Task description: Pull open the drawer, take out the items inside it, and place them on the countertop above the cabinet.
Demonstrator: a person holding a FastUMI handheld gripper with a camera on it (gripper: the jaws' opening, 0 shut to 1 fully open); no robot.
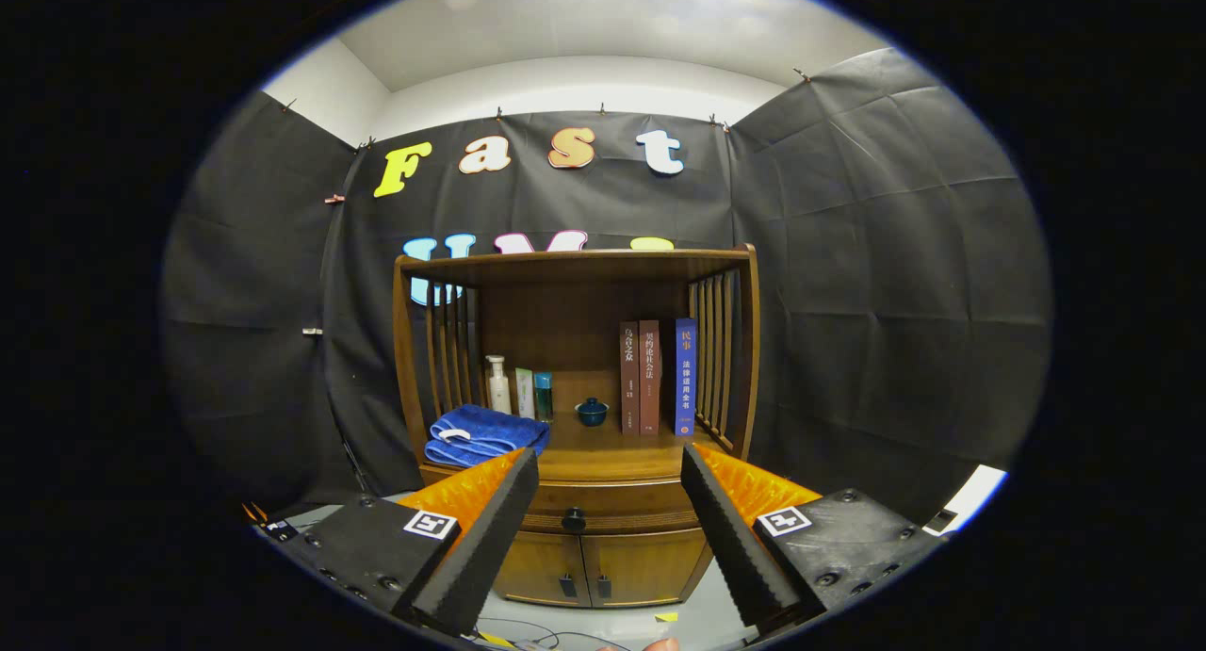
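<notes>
- Gripper (610,510) status: fingers spread wide, holding nothing, aimed at the front of the wooden cabinet (575,387)
- Drawer (603,505) location: directly under the countertop (612,458), above the two lower doors (594,561); front appears flush with the cabinet, so judge it closed
- Knob (573,519) location: centre of the drawer front, between the two fingers and beyond their tips, apart from both
- Drawer contents: hidden behind the closed front; cannot tell what is inside
- Step in hand, as judged: approach and grasp the knob; no part of the task looks done yet
- Keep the knob centred in the gap while advancing, so both pads meet it together
- Narrow the opening before contact; the present spread is far larger than the knob needs
- Seat the pads behind the knob's widest part, since a small round knob can slip out under a straight pull
- Pull straight back along the drawer's travel; a pull at an angle may bind the drawer or tip the cabinet
- Countertop load: folded blue towel (485,436) at one side, three bottles (518,389) behind it, small dark bowl (592,412) near the middle, three upright books (655,378) at the other side
- Free placing space, as judged: the bare front strip between the towel and the books
</notes>
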